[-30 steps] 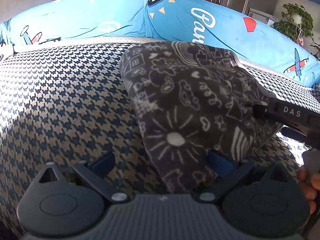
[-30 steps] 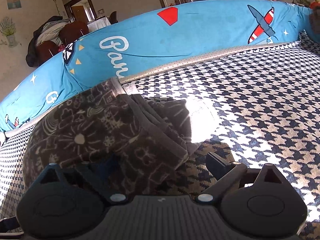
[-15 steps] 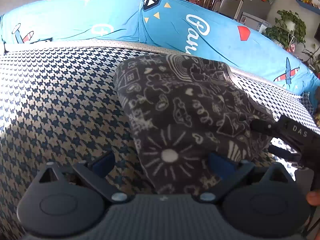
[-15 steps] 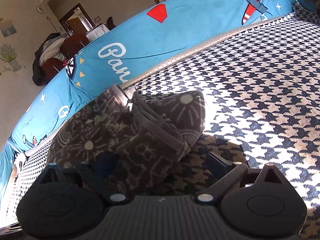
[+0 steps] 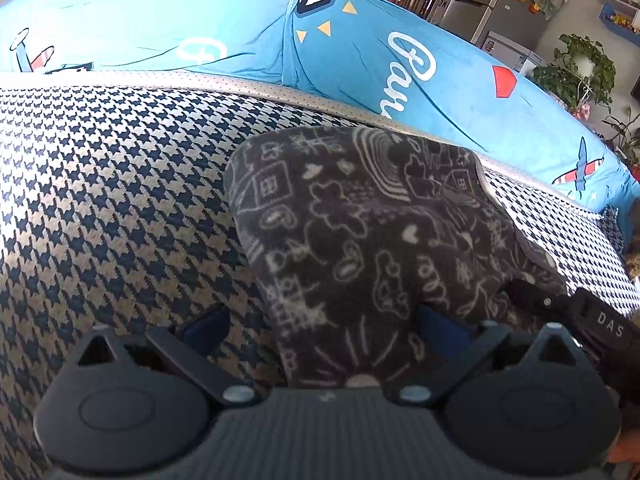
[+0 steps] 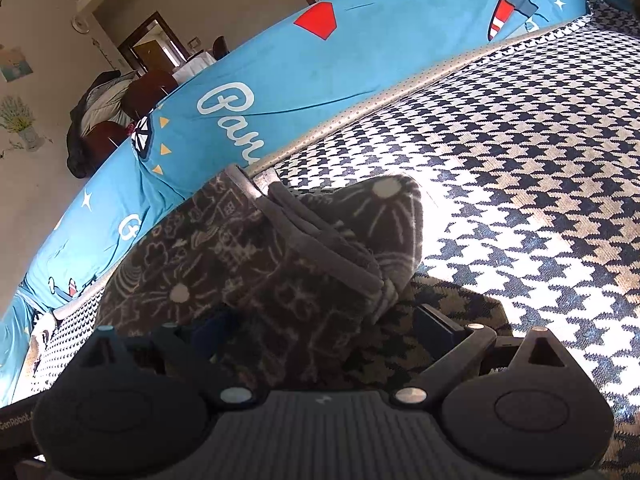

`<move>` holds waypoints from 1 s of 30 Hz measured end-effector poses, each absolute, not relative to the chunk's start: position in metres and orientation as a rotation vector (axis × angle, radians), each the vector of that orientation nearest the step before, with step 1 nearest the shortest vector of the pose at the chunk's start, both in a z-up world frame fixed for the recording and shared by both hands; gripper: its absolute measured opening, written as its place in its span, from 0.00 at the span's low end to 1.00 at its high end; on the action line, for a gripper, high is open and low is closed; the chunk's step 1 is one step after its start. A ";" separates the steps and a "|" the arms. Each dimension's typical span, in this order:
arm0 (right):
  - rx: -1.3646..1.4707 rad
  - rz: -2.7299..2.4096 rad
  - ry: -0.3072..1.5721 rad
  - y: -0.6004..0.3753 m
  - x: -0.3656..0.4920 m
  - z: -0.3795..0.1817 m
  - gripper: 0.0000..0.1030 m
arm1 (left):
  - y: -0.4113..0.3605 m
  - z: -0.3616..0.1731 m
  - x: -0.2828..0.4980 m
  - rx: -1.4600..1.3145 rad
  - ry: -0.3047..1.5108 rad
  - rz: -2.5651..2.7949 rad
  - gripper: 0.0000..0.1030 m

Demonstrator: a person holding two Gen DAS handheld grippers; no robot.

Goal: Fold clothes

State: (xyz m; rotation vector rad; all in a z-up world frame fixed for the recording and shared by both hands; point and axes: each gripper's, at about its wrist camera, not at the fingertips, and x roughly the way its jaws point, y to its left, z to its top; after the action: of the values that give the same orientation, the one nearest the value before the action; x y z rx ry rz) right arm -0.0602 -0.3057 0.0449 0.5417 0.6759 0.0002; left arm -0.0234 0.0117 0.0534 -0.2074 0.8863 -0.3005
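On my left gripper (image 5: 320, 322) the jaws stand wide, straddling the near edge of the dark doodle-print garment (image 5: 360, 240), and nothing is pinched between them. Over the last second this camera has closed in: the garment now fills more of the view and its near edge runs under the gripper body. The garment lies as a thick folded bundle on the houndstooth cover (image 5: 120, 200), in front of the blue cushion (image 5: 240, 40). At the far right of this view, my other tool's black finger (image 5: 536, 298) rests against the bundle's right side.

On my right gripper (image 6: 320, 326) the jaws are also wide; the left finger is tucked against the garment (image 6: 240, 264), the right one over bare cover. The bundle has turned, and its rounded fold end (image 6: 392, 216) now faces the sunlit patch. I judge the fold essentially done, with both tools only squaring it up.
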 end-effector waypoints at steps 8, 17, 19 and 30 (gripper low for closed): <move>0.559 0.033 0.670 -0.300 -0.053 0.042 0.95 | 0.011 0.044 -0.003 -0.262 0.916 -0.348 1.00; 0.553 0.031 0.652 -0.294 -0.048 0.040 0.96 | 0.015 0.038 0.008 -0.323 0.938 -0.415 1.00; 0.556 0.033 0.652 -0.294 -0.048 0.040 0.96 | 0.017 0.038 0.009 -0.348 0.938 -0.425 1.00; 0.629 0.053 0.641 -0.305 -0.052 0.037 0.96 | 0.023 0.032 0.014 -0.455 0.923 -0.461 1.00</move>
State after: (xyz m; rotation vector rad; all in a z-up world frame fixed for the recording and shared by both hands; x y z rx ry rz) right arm -0.0523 -0.3054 0.0375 0.6293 0.6408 0.0534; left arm 0.0143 0.0232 0.0317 -0.4553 0.9228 -0.4610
